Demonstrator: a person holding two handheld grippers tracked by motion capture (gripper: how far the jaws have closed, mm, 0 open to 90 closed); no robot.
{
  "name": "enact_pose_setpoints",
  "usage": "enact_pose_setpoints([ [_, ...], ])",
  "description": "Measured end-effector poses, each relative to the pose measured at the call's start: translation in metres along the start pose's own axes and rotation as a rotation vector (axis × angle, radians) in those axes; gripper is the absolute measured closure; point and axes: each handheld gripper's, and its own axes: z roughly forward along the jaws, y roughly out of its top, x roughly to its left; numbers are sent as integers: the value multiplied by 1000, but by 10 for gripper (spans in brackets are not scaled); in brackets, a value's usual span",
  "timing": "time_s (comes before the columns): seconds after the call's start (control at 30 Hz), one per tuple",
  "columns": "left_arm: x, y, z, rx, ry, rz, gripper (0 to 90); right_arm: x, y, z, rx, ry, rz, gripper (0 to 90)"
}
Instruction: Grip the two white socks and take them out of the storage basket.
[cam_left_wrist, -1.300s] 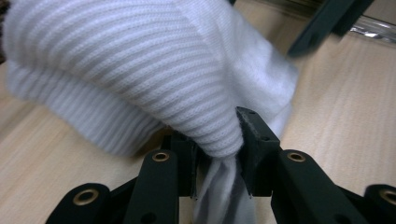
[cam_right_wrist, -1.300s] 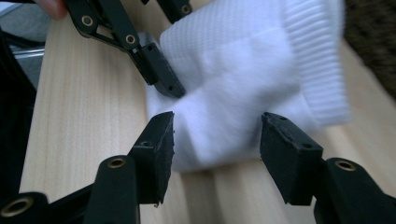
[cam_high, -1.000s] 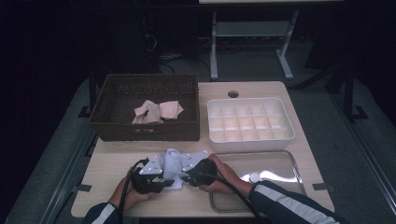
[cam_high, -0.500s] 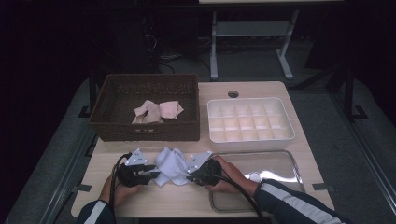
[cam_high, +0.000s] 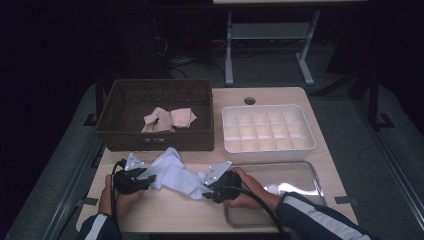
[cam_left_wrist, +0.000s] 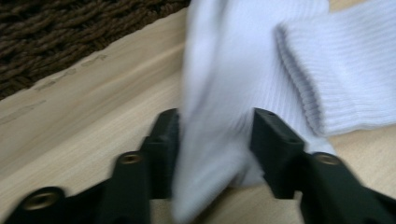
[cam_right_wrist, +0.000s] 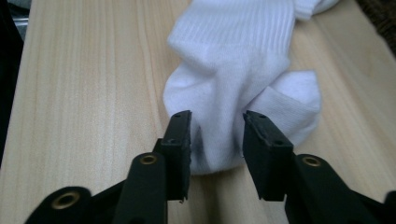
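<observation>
A pair of white ribbed socks lies stretched across the front of the wooden table, cuffs toward the basket. My left gripper is at the socks' left end and my right gripper at their toe end. In the left gripper view, the jaws have just been opening, with a fold of sock hanging loosely between them. In the right gripper view, the jaws have also just been opening, and the toe rests on the table between the pads without being squeezed.
A brown wicker basket stands behind the socks and holds pinkish socks. A white tray of small compartments sits at the back right. A shiny metal tray lies at the front right, under the right forearm.
The left hand has moved left, drawing the bunched socks out into a long strip. Both pairs of jaws have spread apart around the fabric.
</observation>
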Motion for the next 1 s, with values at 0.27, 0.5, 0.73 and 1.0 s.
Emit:
enact_pose_setpoints([
  [0.27,-25,14,-31,-196,-102,24,363,-5,-9,-17,-36,-6,61,578],
  [0.5,-67,22,-6,-117,-210,150,326,-8,-18,-40,-107,-82,168,697],
  [0.73,-79,23,20,-15,-217,247,446,-18,-27,-31,-40,-68,185,772],
  [1.0,-62,19,18,-12,-186,194,478,-17,-28,-19,29,-66,134,763],
])
